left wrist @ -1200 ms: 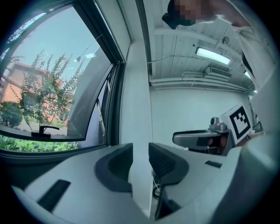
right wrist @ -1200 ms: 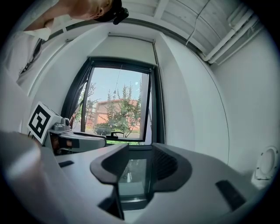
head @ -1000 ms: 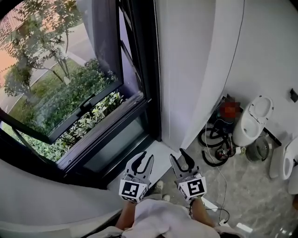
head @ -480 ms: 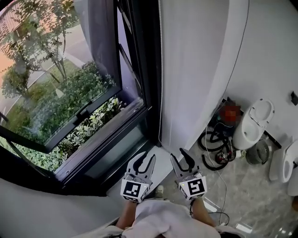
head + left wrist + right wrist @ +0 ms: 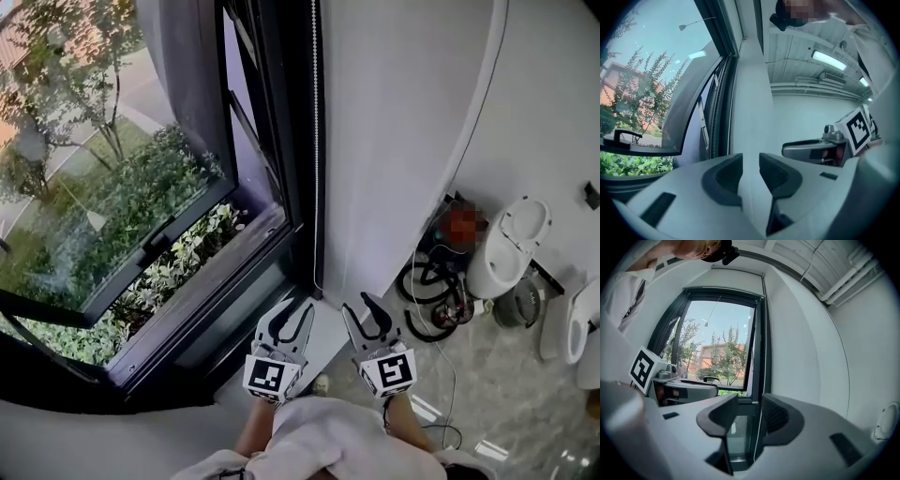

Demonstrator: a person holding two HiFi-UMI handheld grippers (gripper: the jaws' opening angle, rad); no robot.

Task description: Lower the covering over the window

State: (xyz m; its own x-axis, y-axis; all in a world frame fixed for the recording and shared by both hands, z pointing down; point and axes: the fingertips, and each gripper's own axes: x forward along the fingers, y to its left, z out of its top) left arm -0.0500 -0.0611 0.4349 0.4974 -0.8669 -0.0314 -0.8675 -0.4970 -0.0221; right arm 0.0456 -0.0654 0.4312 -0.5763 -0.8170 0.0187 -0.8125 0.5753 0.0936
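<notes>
The window (image 5: 141,187) has a dark frame (image 5: 291,141) and a sash tilted open toward trees and shrubs. No covering is over the glass; in the right gripper view a pale band (image 5: 736,273) runs along the window's top edge. A thin bead chain (image 5: 315,141) hangs down the frame's right side, also visible as the chain (image 5: 762,380) far beyond the right jaws. My left gripper (image 5: 292,317) and right gripper (image 5: 358,311) are side by side low in front of the sill, both open and empty. The left gripper (image 5: 750,176) points at the white reveal beside the frame.
A white wall (image 5: 403,141) stands right of the window. On the floor at right are coiled black hoses (image 5: 427,281), a white toilet (image 5: 511,239) and another white fixture (image 5: 586,328). A thin cable trails over the marble floor (image 5: 506,403).
Both grippers have moved forward together toward the window's right edge, and the window has slid left in the head view. Their jaws stand as before, with nothing taken hold of.
</notes>
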